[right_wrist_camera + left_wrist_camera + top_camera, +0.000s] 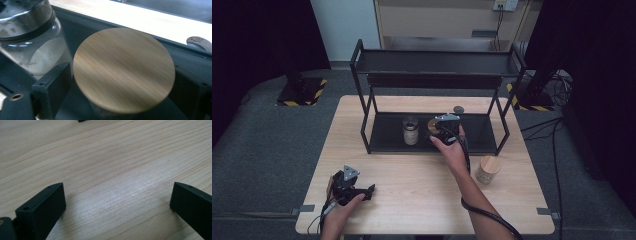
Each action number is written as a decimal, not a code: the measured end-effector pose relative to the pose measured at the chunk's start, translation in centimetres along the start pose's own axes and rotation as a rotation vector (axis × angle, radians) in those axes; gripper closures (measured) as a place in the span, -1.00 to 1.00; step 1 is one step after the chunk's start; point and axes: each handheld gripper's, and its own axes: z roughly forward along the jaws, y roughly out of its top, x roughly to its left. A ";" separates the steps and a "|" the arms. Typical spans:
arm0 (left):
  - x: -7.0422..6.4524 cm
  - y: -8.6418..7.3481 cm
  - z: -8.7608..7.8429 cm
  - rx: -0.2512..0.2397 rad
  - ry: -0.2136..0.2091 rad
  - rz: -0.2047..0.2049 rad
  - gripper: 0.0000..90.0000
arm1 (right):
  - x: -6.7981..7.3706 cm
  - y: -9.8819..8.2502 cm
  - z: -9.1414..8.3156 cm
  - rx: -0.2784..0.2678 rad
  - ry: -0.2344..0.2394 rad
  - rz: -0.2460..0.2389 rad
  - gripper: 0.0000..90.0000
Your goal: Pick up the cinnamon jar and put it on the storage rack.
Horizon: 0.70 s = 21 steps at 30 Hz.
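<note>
- High view: my right gripper [446, 123] reaches onto the lower shelf of the black rack [377, 135], over the wooden-lidded jar [432, 126]. A metal-lidded jar [410, 130] stands at its 9 o'clock, close by. My left gripper [356, 190] rests near the table's [412, 200] front edge, well apart.
- Left gripper view: its jaws stand wide over bare wood, holding nothing.
- Right gripper view: the jaws flank the wooden lid [123, 68], parted, and I see no pad pressing it. I judge the jar just set down, so I would lift straight back toward 6 o'clock.
- Room: the upper shelf hangs overhead and the neighbour jar [32, 42] crowds the left jaw; 3 o'clock is freer. Another jar [487, 169] waits outside.
</note>
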 end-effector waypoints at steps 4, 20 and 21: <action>0.0 0.0 0.0 0.000 -0.001 0.000 -1.00 | 0.1 0.0 -0.9 0.003 -0.005 -0.001 -0.83; 0.0 0.0 0.0 0.000 -0.001 0.001 -1.00 | 0.0 -0.2 -5.1 -0.005 0.030 -0.022 -0.89; 0.0 0.0 0.0 0.000 -0.001 0.001 -1.00 | 0.0 -0.2 -5.2 -0.005 0.029 -0.025 -0.89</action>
